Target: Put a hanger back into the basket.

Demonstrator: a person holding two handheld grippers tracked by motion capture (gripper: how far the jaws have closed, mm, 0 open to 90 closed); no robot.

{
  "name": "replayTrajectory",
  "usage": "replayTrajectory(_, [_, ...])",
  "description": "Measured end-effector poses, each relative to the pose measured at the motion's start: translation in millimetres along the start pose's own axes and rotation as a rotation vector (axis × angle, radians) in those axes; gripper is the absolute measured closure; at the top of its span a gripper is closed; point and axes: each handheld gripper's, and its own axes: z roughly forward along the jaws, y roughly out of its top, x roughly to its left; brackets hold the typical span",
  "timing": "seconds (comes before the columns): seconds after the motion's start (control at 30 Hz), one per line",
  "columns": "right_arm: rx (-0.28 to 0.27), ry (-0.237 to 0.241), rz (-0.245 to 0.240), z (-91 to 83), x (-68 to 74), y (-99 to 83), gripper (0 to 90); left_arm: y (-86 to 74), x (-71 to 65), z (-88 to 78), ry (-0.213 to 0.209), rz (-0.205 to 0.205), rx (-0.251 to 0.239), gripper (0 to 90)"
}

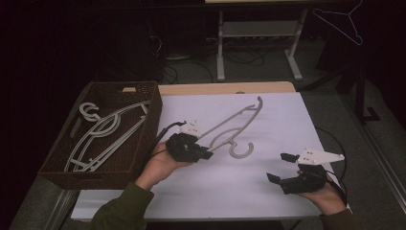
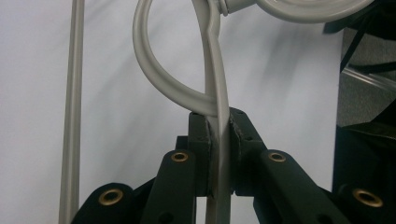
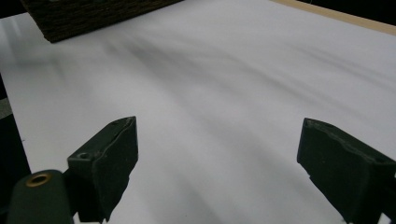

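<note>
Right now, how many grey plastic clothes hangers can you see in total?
At least 4: one grey plastic hanger clamped in the left gripper over the white table, about two overlapping in the brown woven basket, perhaps more hidden, and one hanger hanging far right.

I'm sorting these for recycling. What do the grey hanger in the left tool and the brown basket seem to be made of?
The hanger looks like moulded plastic: smooth, pale grey, slightly glossy, with rounded tube-like curves. Coated metal can't be ruled out. The basket looks woven, wicker or rattan-like, dark brown and matt, with a ribbed weave on its walls; it could be an imitation.
</note>
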Motion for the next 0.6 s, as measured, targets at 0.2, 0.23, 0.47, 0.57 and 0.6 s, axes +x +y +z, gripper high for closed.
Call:
replayTrajectory(0.2, [-0.001,-0.021,0.014,1.1,-5.3,-1.1,11.7,7.6,14.3,-47.9,0.049,-0.022,-0.029,81.4])
replayTrajectory(0.23, [-0.005,-0.029,0.014,0.9,-6.7,-1.0,11.2,7.8,17.1,-56.5,0.059,-0.031,-0.037,81.4])
replayTrajectory(0.47, [-0.020,-0.064,0.028,1.1,-12.1,0.2,10.7,-1.9,39.3,-117.9,0.124,-0.078,-0.082,81.4])
replayTrajectory(0.57, [-0.013,-0.070,0.030,1.9,-13.0,-0.2,10.6,-14.2,47.4,-140.7,0.157,-0.108,-0.092,81.4])
replayTrajectory(0.6, [-0.014,-0.073,0.029,2.2,-13.5,-0.4,10.6,-19.4,51.0,-148.0,0.166,-0.114,-0.094,81.4])
